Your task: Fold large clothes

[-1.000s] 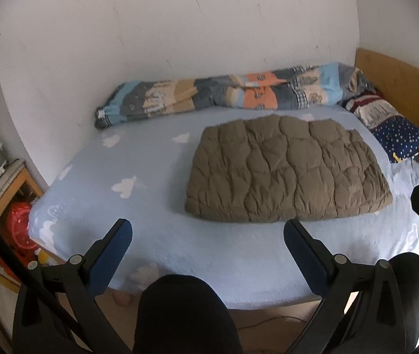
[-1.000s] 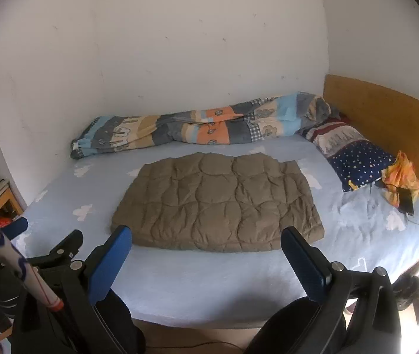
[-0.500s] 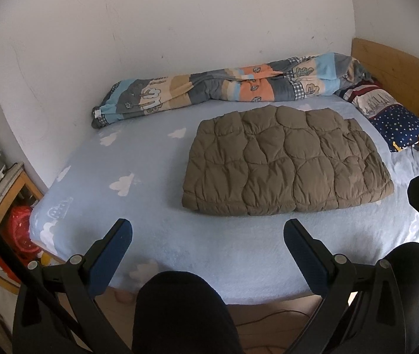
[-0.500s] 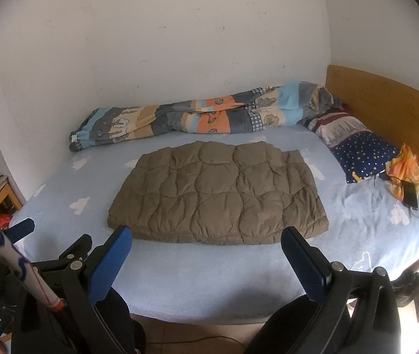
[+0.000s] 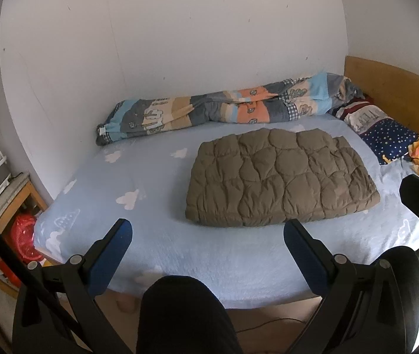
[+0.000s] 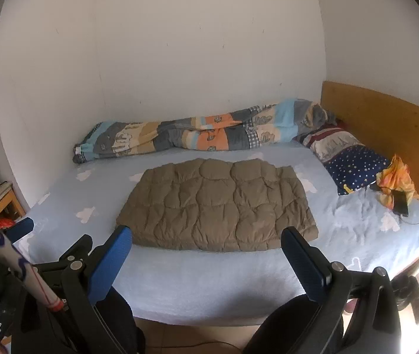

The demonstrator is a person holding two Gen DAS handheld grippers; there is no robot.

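Note:
A brown quilted garment [image 5: 280,177] [image 6: 218,206] lies folded into a flat rectangle on the light blue bed sheet [image 5: 156,247] [image 6: 209,283]. My left gripper [image 5: 208,231] hangs open in front of the bed's near edge, short of the garment, with nothing between its blue pads. My right gripper [image 6: 206,237] is open too and empty, its pads framing the garment's near edge from a distance. The right gripper's finger shows at the right edge of the left wrist view.
A rolled patchwork duvet [image 5: 224,112] [image 6: 197,135] lies along the wall. A starry pillow [image 6: 354,168], an orange cloth [image 6: 398,180] and a phone [image 6: 401,203] sit by the wooden headboard [image 6: 386,118]. A wooden shelf [image 5: 6,206] stands left of the bed.
Both grippers have tilted and shifted a little, so the bed and garment sit lower in both views. The garment has not moved and both grippers stay open.

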